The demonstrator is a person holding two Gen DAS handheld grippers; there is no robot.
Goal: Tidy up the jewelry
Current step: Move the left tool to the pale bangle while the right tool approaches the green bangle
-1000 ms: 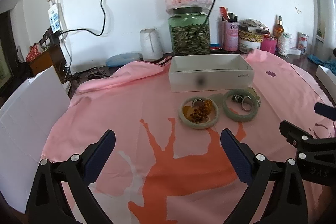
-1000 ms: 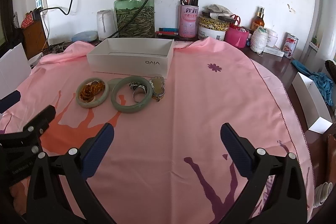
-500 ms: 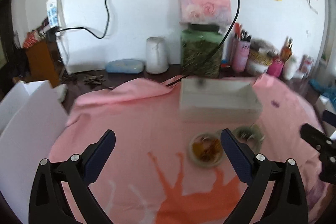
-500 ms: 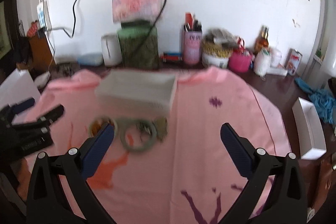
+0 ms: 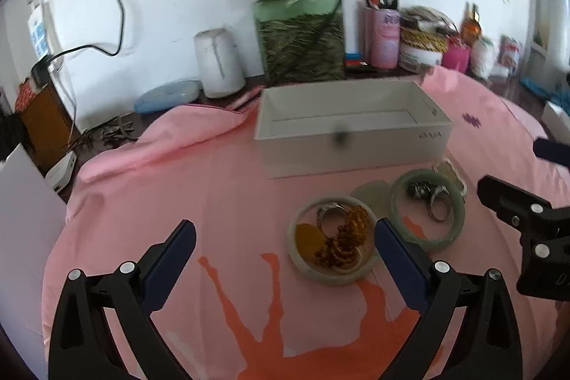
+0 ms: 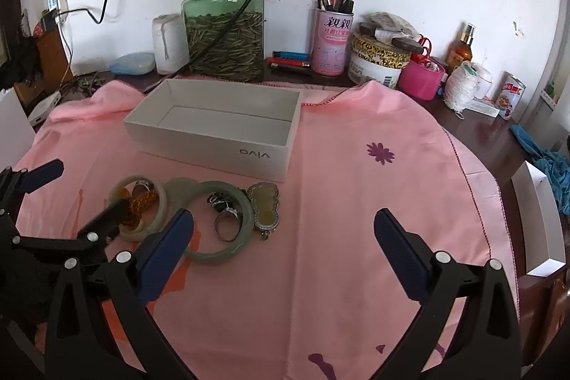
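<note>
1. The left tool (image 5: 285,237) hovers low over the pink cloth (image 6: 356,219) on the desk, its blue-padded fingers spread wide and holding nothing.
2. The pale bangle (image 5: 302,264) lies on the cloth just ahead of the left tool, close against its right finger; inside this ring sit amber beads (image 5: 342,244), a yellow oval piece and a metal ring.
3. The green bangle (image 6: 221,257) lies just right of the pale one, with a small jade disc (image 6: 181,186) between them at the back; silver rings (image 6: 226,219) rest inside it.
4. A gourd-shaped pendant (image 6: 265,205) touches the green bangle's right side.
5. The right tool (image 6: 283,232) is also spread wide and empty; its left finger overlaps the green bangle's near edge in the view, and the pendant sits ahead between the fingers, towards the left one.
6. The open white box (image 6: 213,134) stands on the cloth just behind the jewelry, empty inside.
7. Beyond it, a green glass jar (image 6: 224,34) stands by the wall.
</note>
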